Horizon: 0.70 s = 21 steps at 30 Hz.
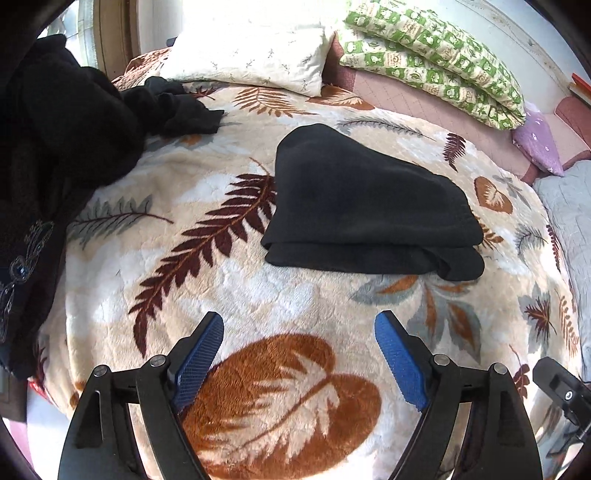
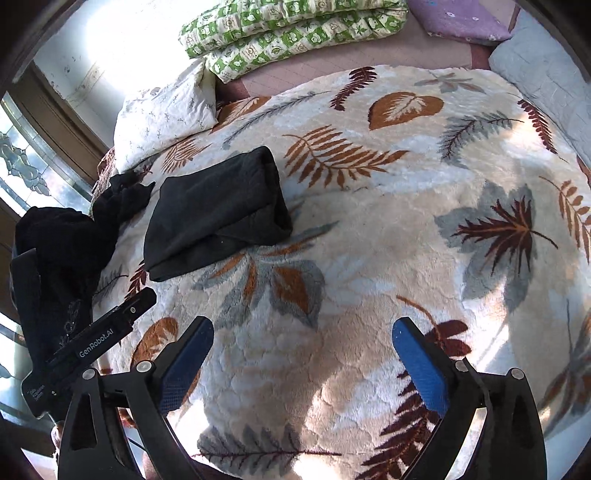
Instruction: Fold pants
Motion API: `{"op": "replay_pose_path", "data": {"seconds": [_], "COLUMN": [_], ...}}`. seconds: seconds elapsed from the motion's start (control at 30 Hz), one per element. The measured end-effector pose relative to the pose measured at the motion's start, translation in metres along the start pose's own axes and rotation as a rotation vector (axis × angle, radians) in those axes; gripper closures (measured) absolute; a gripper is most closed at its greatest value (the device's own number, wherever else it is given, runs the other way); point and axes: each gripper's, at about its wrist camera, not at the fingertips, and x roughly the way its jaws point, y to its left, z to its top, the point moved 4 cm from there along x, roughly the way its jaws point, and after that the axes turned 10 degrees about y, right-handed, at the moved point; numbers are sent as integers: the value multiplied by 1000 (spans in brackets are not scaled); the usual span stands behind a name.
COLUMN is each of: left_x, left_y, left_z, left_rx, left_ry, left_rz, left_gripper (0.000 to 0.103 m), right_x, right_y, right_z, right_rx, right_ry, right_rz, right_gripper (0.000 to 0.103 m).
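You see plain black pants (image 1: 369, 206) on a cream blanket (image 1: 258, 295) printed with rust, maroon and grey leaves. Your grippers are black with blue pads (image 1: 199, 358). One pillow (image 1: 251, 55) is white with small sprigs; the quilt (image 1: 436, 55) is green-and-cream checked; a cushion (image 1: 535, 144) is purple.

Bed, covered by a plush leaf-print blanket (image 1: 258, 295) (image 2: 369, 240).

- Folded black pants (image 1: 365, 206) (image 2: 214, 210) lay flat on the blanket, taken here as landmark.
- Heap of dark clothes (image 1: 74, 122) (image 2: 66, 240) lay left of the pants.
- White pillow (image 1: 251, 55) (image 2: 166, 110) lay beyond the pants, at the blanket's far edge.
- Green checked quilt (image 1: 436, 55) (image 2: 295, 29) lay beyond the pants, to the right of the pillow.
- Purple cushion (image 1: 539, 144) (image 2: 458, 18) lay far right of the pants, next to the quilt.
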Motion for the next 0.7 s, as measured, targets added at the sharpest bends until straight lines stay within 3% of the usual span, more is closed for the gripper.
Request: {"op": "replay_pose_path", "data": {"seconds": [0.17,0.5,0.7], "left_x": [-9,-49,-62], "left_y": [1,-10,-22], "left_z": [-27,-45,-55], "left_rx": [13,75,89], "left_ry": [5,-83,-129], "left_rz": [39,103,85], "left_gripper": [19,18,13], "right_x": [-11,-27,-46], "right_y": [4,21,16], "right_z": [-16,-38,-49], "right_rx": [-32,-143,-159], "right_ry": [-32,-101,-174], "right_rz": [-31,-131,-175], "right_gripper": [3,3,3]}}
